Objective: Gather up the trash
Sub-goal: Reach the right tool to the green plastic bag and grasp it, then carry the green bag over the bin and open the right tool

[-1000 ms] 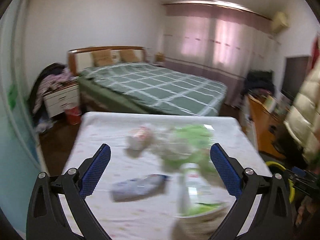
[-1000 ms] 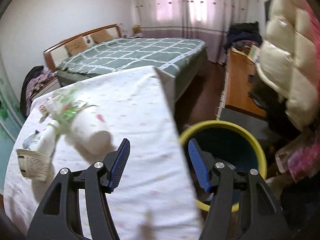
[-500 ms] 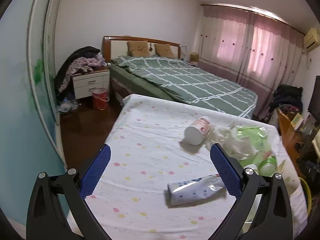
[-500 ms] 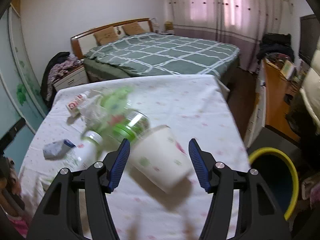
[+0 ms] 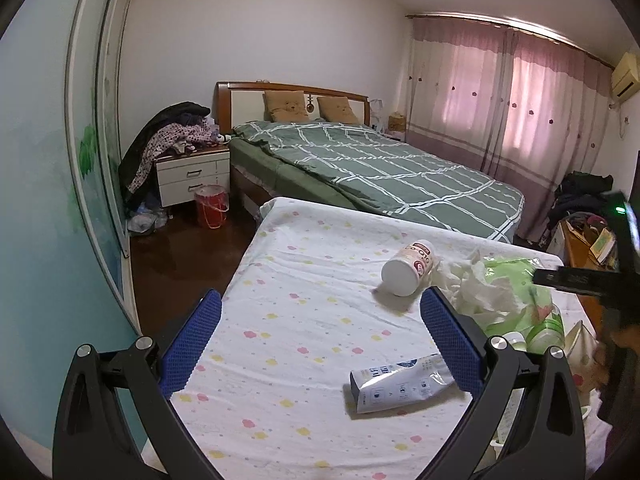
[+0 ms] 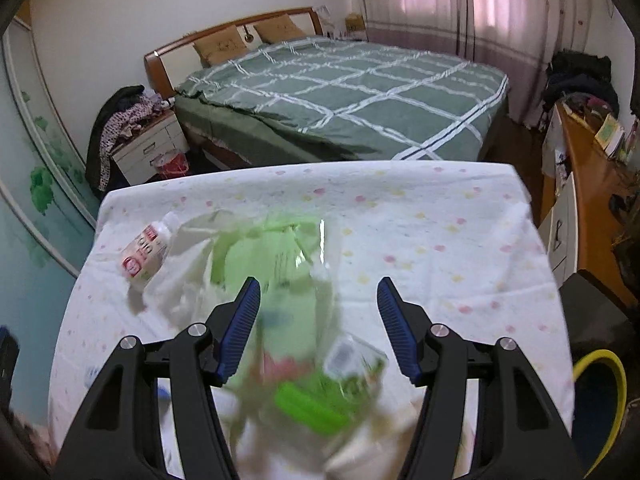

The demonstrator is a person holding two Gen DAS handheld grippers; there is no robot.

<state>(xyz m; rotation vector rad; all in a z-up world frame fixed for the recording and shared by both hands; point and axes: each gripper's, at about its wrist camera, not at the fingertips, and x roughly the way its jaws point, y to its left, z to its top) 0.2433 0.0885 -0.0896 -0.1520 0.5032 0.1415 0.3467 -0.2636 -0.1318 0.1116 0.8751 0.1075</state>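
The green bottle point(image 6: 292, 344) lies blurred on the table point(image 6: 440, 240) between the spread, empty jaws of the right gripper point(image 6: 318, 330), its long axis running 12 to 6 o'clock. The left gripper point(image 5: 320, 344) is released too, with a white pouch point(image 5: 400, 386) at its 5 o'clock.

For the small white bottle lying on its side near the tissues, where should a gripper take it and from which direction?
Grip the small white bottle across the middle of its round body, coming from above with the jaws astride its long axis. It lies flat on the tablecloth, base towards the left gripper, tissues touching its far side.
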